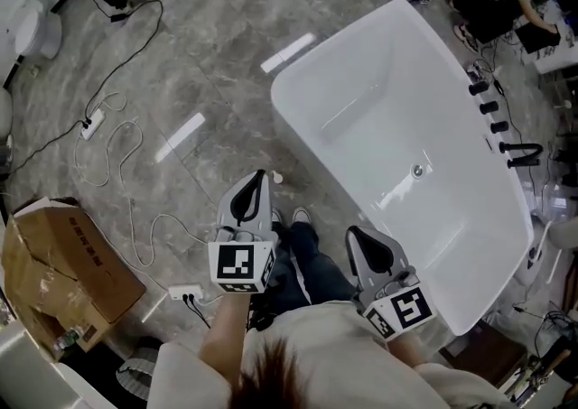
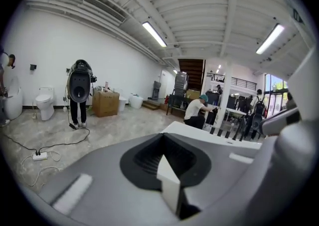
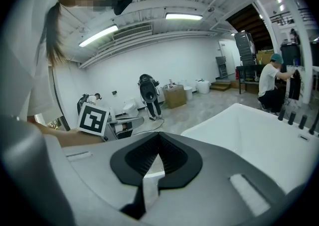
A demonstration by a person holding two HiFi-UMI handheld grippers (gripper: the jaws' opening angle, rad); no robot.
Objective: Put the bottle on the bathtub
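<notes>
I can find no bottle in any view, so I judge it blind: probably light, stiff, slick plastic that tips easily if tall, best taken across the body below the shoulder, not by the cap. The left gripper (image 1: 256,180) and the right gripper (image 1: 358,237) both have their tongs pressed together on nothing, side by side above my legs, just beside the near rim of the white bathtub (image 1: 361,109). That glossy rim looks narrow and slippery; the flatter ledge by the black taps (image 1: 488,107) seems the safer seat.

The dark fittings (image 1: 489,107) along the far bathtub (image 1: 361,100) rim are too small to identify.
</notes>
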